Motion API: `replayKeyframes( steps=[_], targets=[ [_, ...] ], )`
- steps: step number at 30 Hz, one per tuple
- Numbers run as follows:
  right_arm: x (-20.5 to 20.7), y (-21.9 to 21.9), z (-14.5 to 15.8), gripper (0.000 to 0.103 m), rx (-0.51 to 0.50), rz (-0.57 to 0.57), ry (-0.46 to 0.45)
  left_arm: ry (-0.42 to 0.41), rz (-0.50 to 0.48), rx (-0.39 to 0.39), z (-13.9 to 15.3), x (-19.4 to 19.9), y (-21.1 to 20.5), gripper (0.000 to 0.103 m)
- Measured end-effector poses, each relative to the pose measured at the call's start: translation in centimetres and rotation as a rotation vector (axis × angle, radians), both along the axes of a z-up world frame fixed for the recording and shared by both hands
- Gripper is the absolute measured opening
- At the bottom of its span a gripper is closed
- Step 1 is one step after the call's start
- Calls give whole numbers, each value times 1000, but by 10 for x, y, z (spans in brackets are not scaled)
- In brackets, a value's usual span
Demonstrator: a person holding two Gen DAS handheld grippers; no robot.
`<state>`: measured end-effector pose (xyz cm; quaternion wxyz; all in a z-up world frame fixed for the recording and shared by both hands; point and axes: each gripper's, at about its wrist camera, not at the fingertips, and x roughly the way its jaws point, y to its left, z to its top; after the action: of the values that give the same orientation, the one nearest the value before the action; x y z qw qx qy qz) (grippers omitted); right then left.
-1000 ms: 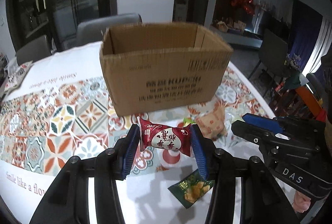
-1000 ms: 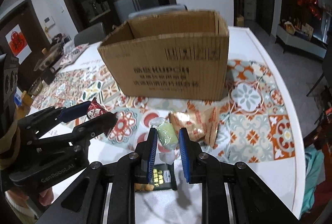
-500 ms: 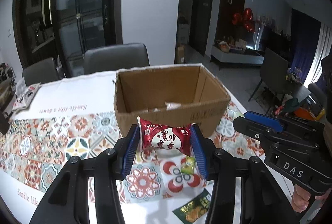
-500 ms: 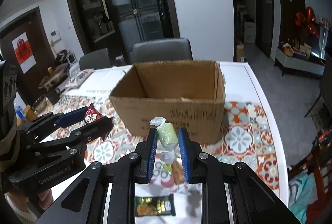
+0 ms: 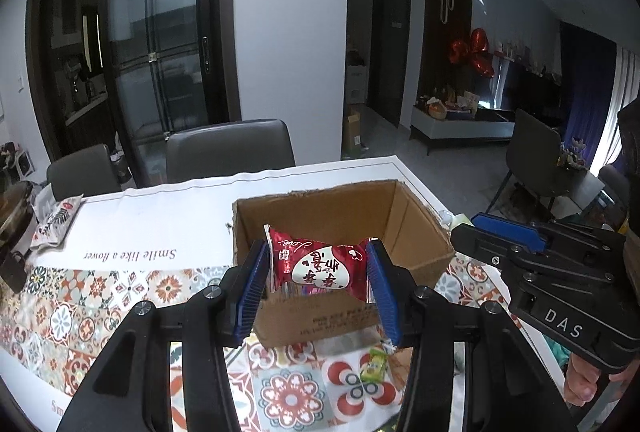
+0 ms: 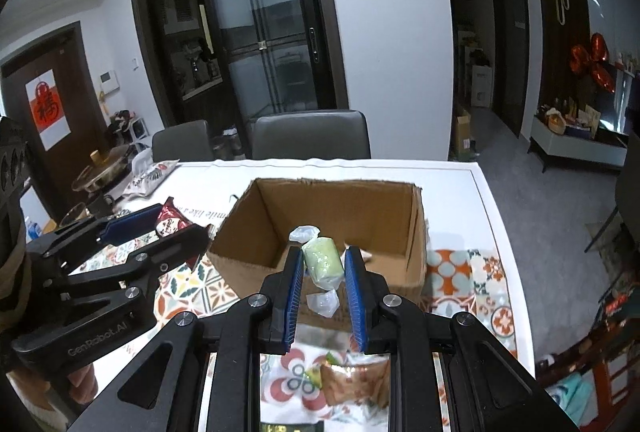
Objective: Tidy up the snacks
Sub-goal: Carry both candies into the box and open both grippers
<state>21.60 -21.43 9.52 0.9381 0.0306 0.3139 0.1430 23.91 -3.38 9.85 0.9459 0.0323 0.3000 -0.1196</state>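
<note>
Patterned tablecloth point(image 5: 120, 288) below, both grippers clamp snacks: left gripper point(image 5: 316, 282) red packet point(image 5: 320, 266), right gripper point(image 6: 323, 282) green candy point(image 6: 322, 262); each should clear the cardboard box point(image 6: 372, 207) rim before releasing.

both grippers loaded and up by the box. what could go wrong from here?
1. The red snack packet hangs around the near wall of the cardboard box; released now by the left gripper, it might land outside.
2. The right gripper pinches the green candy narrowly; it could slip early.
3. Both grippers converge on one opening and might collide.
</note>
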Motion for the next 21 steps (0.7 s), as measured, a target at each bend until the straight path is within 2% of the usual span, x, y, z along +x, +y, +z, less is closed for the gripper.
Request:
replayKeyframes(
  steps=[11,14,15,16,17,21],
  targets=[
    [41,2,-7,23,-17,10,25,44,-4,-1,-10,48,-1,49],
    [57,5,-10,23,-38,14,34,46,7,22,-11,63,-3,55],
    [61,6,-12,27,-43,13,37,44,15,37,-11,66,-5,65],
    [66,7,-13,42,-53,7,46,38,31,55,-11,67,-6,69],
    [69,6,-15,51,-61,-4,53,29,50,78,-11,67,-6,71],
    [67,-3,-19,52,-82,-61,50,19,57,88,-14,53,-3,71]
  ],
)
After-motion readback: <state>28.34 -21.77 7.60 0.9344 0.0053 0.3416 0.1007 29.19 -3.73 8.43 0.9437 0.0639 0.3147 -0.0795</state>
